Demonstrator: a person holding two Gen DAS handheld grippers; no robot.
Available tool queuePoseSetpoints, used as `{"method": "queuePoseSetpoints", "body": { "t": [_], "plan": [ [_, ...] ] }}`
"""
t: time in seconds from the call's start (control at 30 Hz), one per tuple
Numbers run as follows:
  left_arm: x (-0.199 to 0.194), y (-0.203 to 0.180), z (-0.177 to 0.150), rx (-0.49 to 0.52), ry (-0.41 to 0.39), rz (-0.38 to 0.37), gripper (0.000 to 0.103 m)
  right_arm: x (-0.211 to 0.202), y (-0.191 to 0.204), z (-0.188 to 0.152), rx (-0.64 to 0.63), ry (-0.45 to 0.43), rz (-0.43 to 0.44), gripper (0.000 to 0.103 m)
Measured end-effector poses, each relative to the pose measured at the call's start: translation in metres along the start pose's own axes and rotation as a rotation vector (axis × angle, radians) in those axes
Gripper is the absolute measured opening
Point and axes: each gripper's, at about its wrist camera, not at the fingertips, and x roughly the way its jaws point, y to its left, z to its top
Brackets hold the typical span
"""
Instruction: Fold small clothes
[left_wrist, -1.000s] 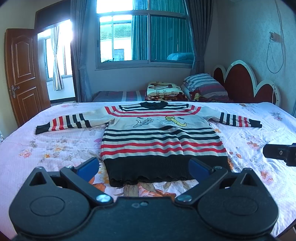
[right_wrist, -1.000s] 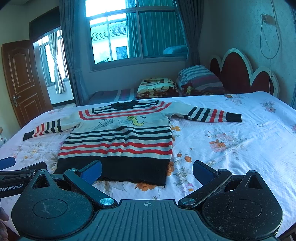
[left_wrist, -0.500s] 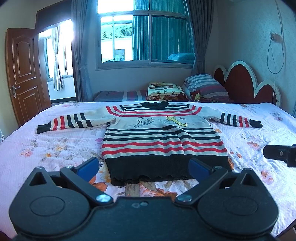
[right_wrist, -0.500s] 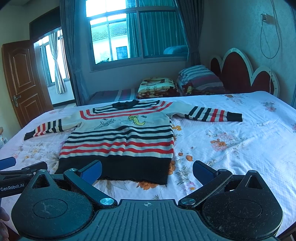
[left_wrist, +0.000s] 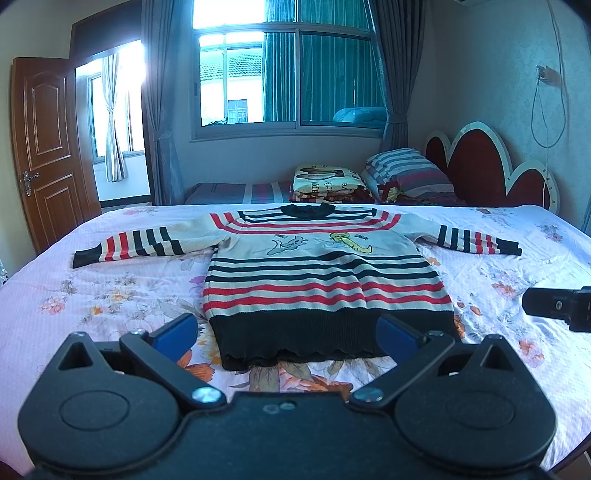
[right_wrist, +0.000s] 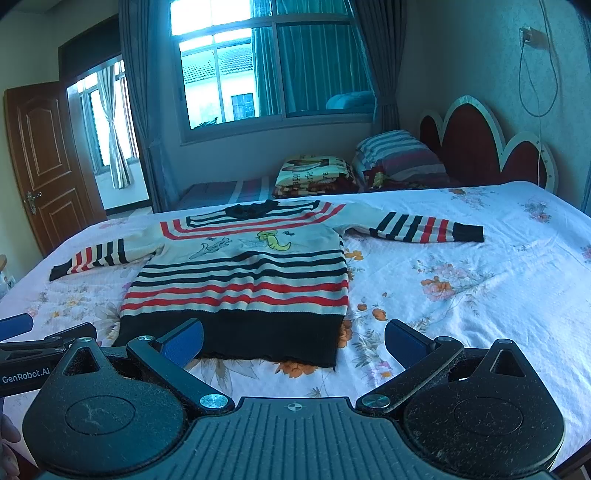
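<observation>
A small striped sweater (left_wrist: 325, 280) lies flat and face up on the bed, both sleeves spread out, its black hem nearest me. It also shows in the right wrist view (right_wrist: 243, 280). My left gripper (left_wrist: 286, 332) is open and empty, just short of the hem. My right gripper (right_wrist: 293, 338) is open and empty, near the hem's right corner. The right gripper's body (left_wrist: 557, 308) shows at the right edge of the left wrist view, and the left gripper's body (right_wrist: 40, 347) at the left edge of the right wrist view.
The bed has a floral sheet (left_wrist: 74, 302). A folded blanket (left_wrist: 328, 182) and striped pillow (left_wrist: 410, 173) lie at the far side by the red headboard (left_wrist: 480, 166). A wooden door (left_wrist: 48, 147) stands open at the left.
Both views have shifted very slightly; the sweater has not moved. Both grippers stay open.
</observation>
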Motion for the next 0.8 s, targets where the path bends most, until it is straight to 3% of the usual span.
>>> {"method": "queuePoseSetpoints", "body": {
  "t": [0.27, 0.4, 0.5, 0.6, 0.8],
  "plan": [
    [0.0, -0.001, 0.0, 0.003, 0.013, -0.004, 0.102, 0.0, 0.0, 0.0, 0.002, 0.0, -0.003, 0.103],
    [0.001, 0.003, 0.002, -0.051, 0.014, -0.015, 0.102, -0.001, -0.001, 0.0, 0.013, -0.005, -0.034, 0.103],
    [0.005, 0.006, 0.006, -0.103, 0.004, -0.052, 0.102, 0.0, -0.007, 0.002, 0.026, -0.006, -0.049, 0.103],
    [0.012, 0.0, 0.011, -0.083, -0.001, -0.053, 0.102, 0.004, -0.016, 0.006, 0.033, -0.009, -0.077, 0.103],
    [0.029, -0.007, 0.021, -0.09, -0.006, -0.123, 0.102, 0.017, -0.035, 0.019, 0.047, -0.019, -0.13, 0.103]
  ]
}}
